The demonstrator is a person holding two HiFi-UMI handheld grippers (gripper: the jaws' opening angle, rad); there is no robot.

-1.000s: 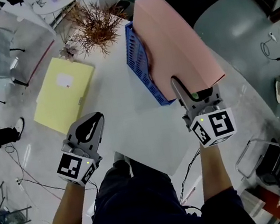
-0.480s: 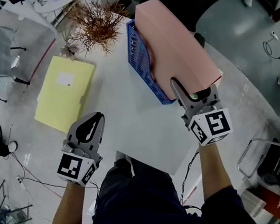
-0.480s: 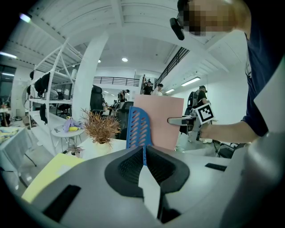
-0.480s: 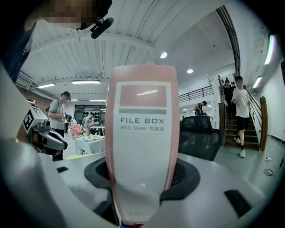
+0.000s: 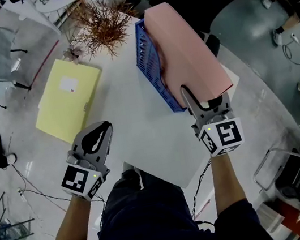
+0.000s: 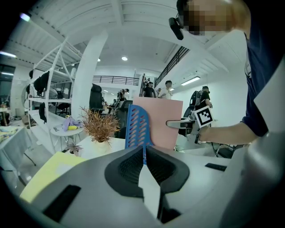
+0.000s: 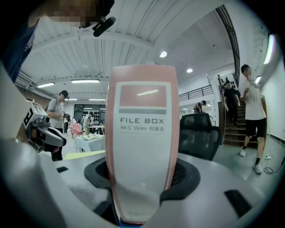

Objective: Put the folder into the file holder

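A white table (image 5: 139, 124) in an open office carries a yellow folder (image 5: 66, 99) at left. The left gripper (image 5: 101, 132) has its jaws pressed together, empty. Against the blue file holder (image 5: 149, 68), the pink file box (image 5: 187, 52) stands on edge, long axis near-to-far, its near spine pinched by the right gripper (image 5: 201, 99).

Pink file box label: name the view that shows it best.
Right gripper view: the label faces the camera, print legible. Head view shows only the pink file box's plain side; left gripper view likewise.
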